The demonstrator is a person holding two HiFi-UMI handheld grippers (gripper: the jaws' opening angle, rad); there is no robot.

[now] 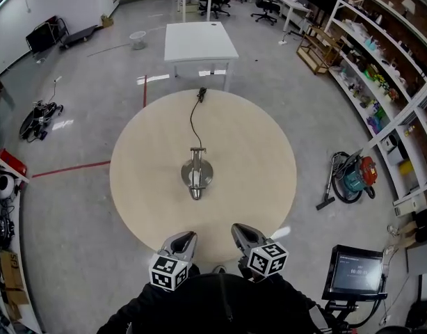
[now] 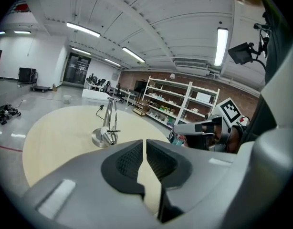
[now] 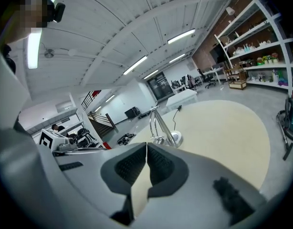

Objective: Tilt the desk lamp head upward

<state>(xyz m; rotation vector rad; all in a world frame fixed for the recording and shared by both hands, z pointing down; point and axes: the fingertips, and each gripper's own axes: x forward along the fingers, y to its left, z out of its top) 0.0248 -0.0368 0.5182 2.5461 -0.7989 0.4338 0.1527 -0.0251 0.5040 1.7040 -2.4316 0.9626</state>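
Desk lamp [image 1: 197,173] well apart from closed, empty left tool [image 1: 186,236] and right tool [image 1: 240,229]

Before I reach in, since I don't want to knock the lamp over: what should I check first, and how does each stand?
1. Lamp standing on the table: ok.
2. Left gripper empty: ok.
3. Right gripper empty: ok.
4. Jaws open enough to grasp: not ok, both shut.
5. Cord lying slack: ok.
6. Lamp head hinge moves freely: cannot tell.
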